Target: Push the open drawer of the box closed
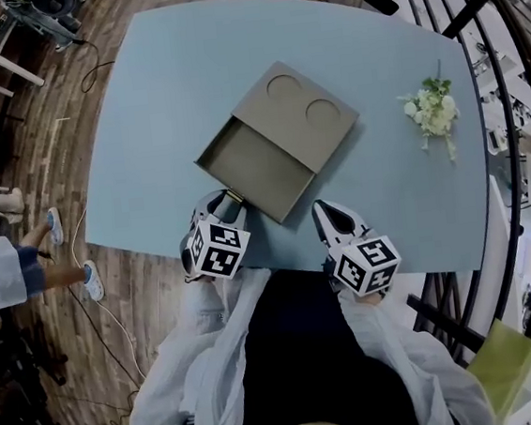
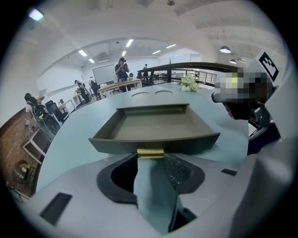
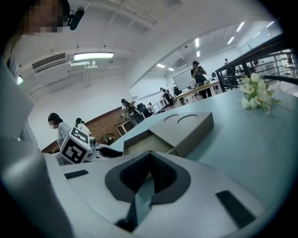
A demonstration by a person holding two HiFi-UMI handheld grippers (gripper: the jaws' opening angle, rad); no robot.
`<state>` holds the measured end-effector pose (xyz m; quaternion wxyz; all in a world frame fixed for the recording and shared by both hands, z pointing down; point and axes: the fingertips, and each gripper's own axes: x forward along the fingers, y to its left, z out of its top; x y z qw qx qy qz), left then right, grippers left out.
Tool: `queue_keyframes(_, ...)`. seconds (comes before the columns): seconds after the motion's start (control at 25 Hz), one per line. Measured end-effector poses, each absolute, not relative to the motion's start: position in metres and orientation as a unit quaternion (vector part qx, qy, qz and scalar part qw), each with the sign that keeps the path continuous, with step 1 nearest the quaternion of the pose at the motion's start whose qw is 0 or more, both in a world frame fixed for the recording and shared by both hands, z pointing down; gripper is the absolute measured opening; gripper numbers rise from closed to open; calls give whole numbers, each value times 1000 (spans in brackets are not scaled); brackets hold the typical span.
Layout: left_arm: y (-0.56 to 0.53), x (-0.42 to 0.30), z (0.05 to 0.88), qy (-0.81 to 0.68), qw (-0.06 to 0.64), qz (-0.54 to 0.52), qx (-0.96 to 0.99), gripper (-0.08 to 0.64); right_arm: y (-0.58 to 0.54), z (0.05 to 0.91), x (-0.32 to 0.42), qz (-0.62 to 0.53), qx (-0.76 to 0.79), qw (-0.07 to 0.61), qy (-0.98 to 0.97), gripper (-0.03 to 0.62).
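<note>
A flat tan box [image 1: 298, 114] with two round marks on its lid lies on the blue-grey table [image 1: 159, 95]. Its drawer [image 1: 256, 165] is pulled out toward me and is empty. In the left gripper view the drawer [image 2: 153, 128] fills the middle. A small gold handle [image 2: 150, 153] on its front sits between the tips of my left gripper [image 2: 150, 159], and both jaws touch its ends. From the head view, the left gripper [image 1: 229, 198] is at the drawer's near left corner. My right gripper [image 1: 322, 208] hovers near the table's front edge, jaws together, holding nothing, right of the drawer [image 3: 139, 142].
A small bunch of white flowers [image 1: 432, 109] lies at the table's right side. A black railing [image 1: 512, 134] runs past the right edge. Wooden floor, chairs and people [image 1: 7, 267] are off to the left, beyond the table.
</note>
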<state>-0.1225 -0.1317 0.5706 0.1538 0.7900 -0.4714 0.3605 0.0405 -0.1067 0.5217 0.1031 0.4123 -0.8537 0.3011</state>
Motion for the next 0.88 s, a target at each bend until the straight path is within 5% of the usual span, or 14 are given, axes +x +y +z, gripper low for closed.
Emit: queue_keyframes(0.88,-144,-115,565,-465,134,362,797,187,-104,515,48,295,435,97,-845,5)
